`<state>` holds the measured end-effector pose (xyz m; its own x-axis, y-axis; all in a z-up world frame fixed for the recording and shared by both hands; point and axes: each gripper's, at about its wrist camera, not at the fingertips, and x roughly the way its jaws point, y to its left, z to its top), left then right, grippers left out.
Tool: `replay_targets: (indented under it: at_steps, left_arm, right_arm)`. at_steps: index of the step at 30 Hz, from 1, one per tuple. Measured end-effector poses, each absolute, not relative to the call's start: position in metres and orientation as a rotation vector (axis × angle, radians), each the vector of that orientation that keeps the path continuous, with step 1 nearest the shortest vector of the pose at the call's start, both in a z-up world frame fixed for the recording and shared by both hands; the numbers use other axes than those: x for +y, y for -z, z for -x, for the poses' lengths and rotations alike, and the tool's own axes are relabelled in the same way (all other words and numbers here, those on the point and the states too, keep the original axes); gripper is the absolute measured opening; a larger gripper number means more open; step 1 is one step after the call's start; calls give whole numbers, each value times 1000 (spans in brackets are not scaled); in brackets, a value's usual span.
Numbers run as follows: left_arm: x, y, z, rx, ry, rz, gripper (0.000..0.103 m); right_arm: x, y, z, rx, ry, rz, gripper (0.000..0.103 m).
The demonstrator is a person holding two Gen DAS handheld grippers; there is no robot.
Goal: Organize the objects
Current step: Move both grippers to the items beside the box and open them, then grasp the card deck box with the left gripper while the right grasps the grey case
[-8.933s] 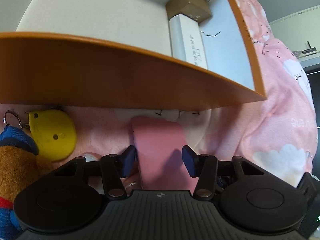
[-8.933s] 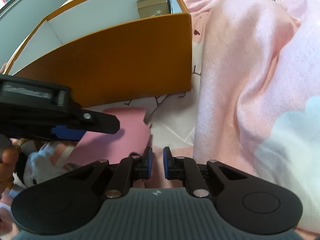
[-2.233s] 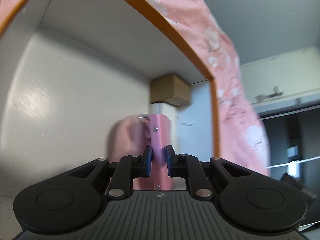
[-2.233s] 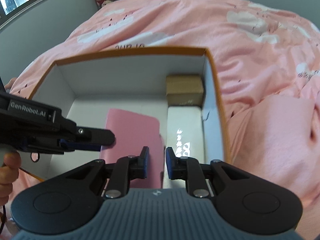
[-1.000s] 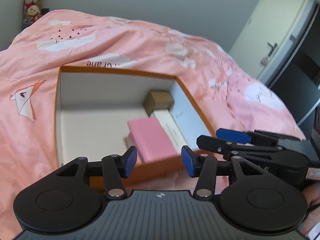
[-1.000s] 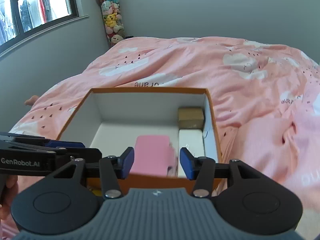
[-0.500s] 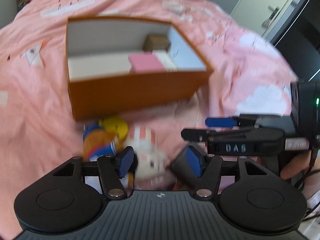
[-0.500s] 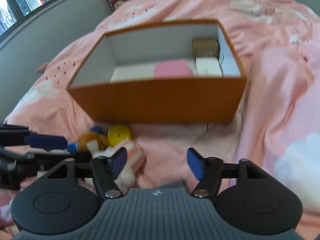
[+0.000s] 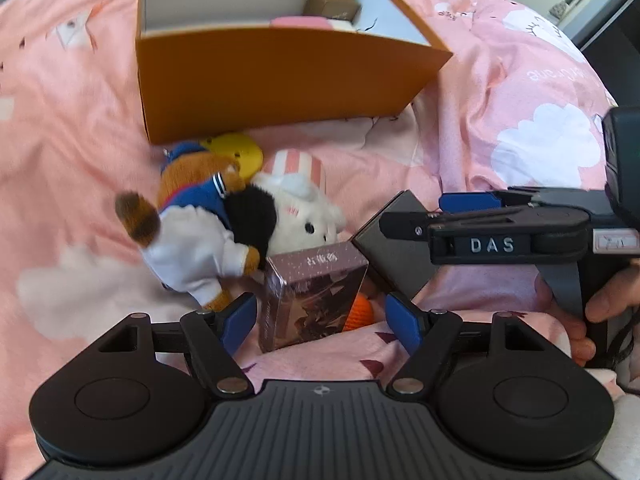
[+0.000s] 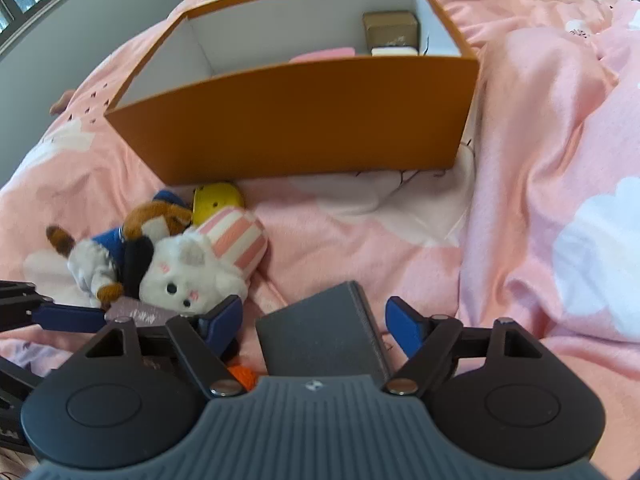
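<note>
An orange box with white inner walls stands on the pink bedspread; inside lie a pink case, a white box and a brown box. In front lie a brown plush in blue, a white plush, a yellow disc, a shiny mauve card box and a dark grey box. My left gripper straddles the mauve box, jaws opening, pads clear of it. My right gripper straddles the grey box, jaws opening, not touching.
A small orange item peeks out beside the mauve box. A hand holds the right gripper's handle at the right edge of the left wrist view. Folded pink bedding rises to the right of the box.
Both grippers have come away from the orange box, tilted down and sunk toward the items in front of it. Both sets of jaws have widened. The pink case stays in the box.
</note>
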<state>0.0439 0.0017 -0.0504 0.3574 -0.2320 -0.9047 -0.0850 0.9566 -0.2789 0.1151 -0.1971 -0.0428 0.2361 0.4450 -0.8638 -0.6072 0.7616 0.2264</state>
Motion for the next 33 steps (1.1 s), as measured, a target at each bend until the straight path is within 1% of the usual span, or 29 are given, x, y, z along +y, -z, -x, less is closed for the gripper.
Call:
replay_targets:
  at_steps: [11, 12, 15, 19, 25, 26, 28, 29, 31, 33]
  left_arm:
    - [-5, 77, -52, 1230, 80, 281, 86]
    - [-5, 79, -52, 1232, 79, 282, 85]
    - [-3, 79, -53, 1225, 77, 285, 73]
    - [-2, 77, -52, 1205, 83, 290, 72]
    - [-1, 65, -48, 1127, 133, 301, 72]
    - [-1, 64, -48, 1118, 147, 307, 72]
    - [0, 64, -49, 1114, 161, 317, 72]
    - [0, 64, -50, 1114, 161, 321, 72]
    - [1, 64, -50, 1108, 166, 333, 72]
    - [3, 62, -50, 1098, 176, 346, 72]
  right_arm:
    - [-197, 58, -114, 1182, -722, 172, 82]
    - [-197, 59, -114, 1184, -724, 174, 83]
    - [-197, 61, -115, 1194, -730, 165, 85]
    - [-201, 66, -120, 1228, -728, 125, 85]
    - [-208, 71, -125, 1258, -725, 74, 85]
    - [-208, 72, -127, 1262, -725, 66, 84]
    - [-212, 74, -130, 1270, -713, 39, 76]
    - [-214, 77, -133, 1279, -700, 26, 70]
    - [-219, 82, -138, 1303, -693, -15, 68]
    - [-222, 85, -141, 1325, -706, -54, 63]
